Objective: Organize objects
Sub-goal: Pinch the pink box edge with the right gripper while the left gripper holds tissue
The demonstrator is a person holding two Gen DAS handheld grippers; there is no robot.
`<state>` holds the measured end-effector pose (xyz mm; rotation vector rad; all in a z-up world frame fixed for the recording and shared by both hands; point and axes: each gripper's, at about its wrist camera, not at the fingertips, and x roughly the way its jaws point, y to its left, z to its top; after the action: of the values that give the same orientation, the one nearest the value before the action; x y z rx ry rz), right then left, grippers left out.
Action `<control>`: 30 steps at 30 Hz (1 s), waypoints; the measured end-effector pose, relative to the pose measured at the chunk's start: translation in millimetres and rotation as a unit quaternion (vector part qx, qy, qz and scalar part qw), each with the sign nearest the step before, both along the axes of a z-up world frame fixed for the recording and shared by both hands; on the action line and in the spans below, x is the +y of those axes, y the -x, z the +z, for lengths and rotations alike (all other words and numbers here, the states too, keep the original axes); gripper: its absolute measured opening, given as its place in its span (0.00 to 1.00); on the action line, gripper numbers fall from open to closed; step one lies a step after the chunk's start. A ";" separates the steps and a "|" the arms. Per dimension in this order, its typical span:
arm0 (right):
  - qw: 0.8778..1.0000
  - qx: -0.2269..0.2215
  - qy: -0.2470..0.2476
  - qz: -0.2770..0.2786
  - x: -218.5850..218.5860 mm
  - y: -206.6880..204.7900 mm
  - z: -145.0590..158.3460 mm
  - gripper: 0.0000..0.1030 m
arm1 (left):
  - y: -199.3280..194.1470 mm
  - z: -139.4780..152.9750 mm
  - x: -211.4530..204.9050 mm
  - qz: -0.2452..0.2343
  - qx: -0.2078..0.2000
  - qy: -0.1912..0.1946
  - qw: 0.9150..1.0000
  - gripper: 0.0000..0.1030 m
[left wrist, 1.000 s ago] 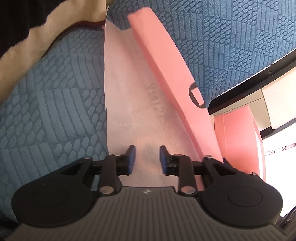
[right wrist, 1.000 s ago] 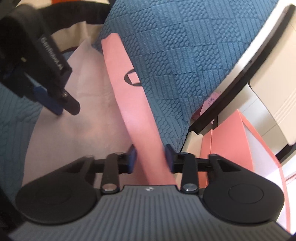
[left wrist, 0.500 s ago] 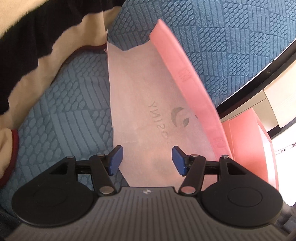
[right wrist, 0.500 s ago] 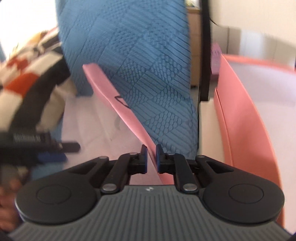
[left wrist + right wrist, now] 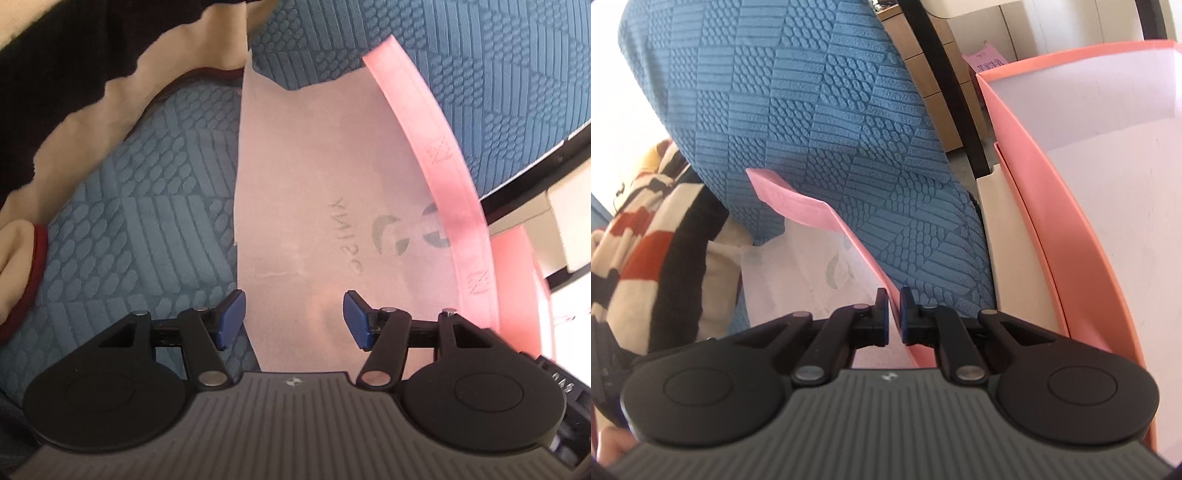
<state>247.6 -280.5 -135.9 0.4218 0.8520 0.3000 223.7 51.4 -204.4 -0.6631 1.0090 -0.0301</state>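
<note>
Item: pink box lid (image 5: 447, 192), with white tissue sheet (image 5: 314, 192) lying inside it, on a blue textured sofa (image 5: 140, 229).

Location. In the left wrist view the lid's pink wall ran from 12 o'clock round to 4 o'clock, and the tissue filled the centre. In the right wrist view the lid (image 5: 798, 205) sat at centre and 10 o'clock, and the open pink box (image 5: 1056, 236) stood apart from it at 2 to 4 o'clock, white inside and, as far as we could see, empty.

Holders. Our left gripper (image 5: 293, 319) had its fingers spread wide over the near edge of the tissue, gripping nothing. Our right gripper (image 5: 894, 314) had its fingers nearly pressed together on the lid's thin pink wall, pinching it.

Progress. We judged the work barely past its start: lid and tissue were off the box, and nothing was yet packed or closed. A striped blanket (image 5: 639, 236) lay at 9 o'clock, unsorted.

Change from one second before. Our left fingers, then close together on the tissue, had opened. Our right fingers, then loosely astride the lid's wall, had closed on it, and the lid's wall stood more upright.
</note>
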 end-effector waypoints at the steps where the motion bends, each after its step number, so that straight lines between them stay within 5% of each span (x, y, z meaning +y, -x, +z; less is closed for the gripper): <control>1: 1.000 0.003 -0.007 -0.002 -1.2 -0.5 -0.6 0.08 | 1.7 3.3 1.3 0.007 -0.011 -0.008 1.000 0.62; 4: 1.000 0.011 -0.024 -0.007 -4.3 -2.2 -1.1 0.08 | 3.1 9.1 -0.3 0.006 -0.023 -0.046 0.999 0.62; 9: 0.999 0.021 -0.035 -0.005 -4.8 -2.3 -1.8 0.08 | -8.2 -1.4 -8.7 -0.008 0.000 -0.032 0.999 0.52; 11: 0.999 0.023 -0.036 -0.004 -4.3 -2.6 -2.3 0.08 | -12.8 -2.7 -12.8 -0.016 0.000 -0.032 0.999 0.37; 13: 0.999 0.024 -0.034 -0.002 -2.9 -2.4 -2.5 0.08 | -14.5 -2.8 -14.2 -0.020 -0.006 -0.032 0.999 0.06; 22: 0.999 0.030 -0.016 0.016 10.0 10.1 4.2 0.08 | -3.1 30.3 6.2 -0.007 -0.072 -0.034 0.997 0.00; 24: 0.997 0.050 -0.047 0.020 11.0 15.6 1.9 0.07 | 1.2 40.1 11.5 -0.004 -0.083 -0.042 0.996 0.00; 26: 0.993 0.081 -0.084 0.020 10.9 18.9 -4.3 0.06 | 5.4 45.2 15.0 0.000 -0.082 -0.054 0.995 0.00; 30: 0.994 0.090 -0.058 0.019 17.8 22.5 -8.4 0.06 | 7.7 43.5 20.3 0.002 -0.063 -0.076 0.995 0.00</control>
<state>225.1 -262.7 -144.3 0.5482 1.0230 0.3511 216.0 71.7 -160.9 -0.5175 0.8792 0.0074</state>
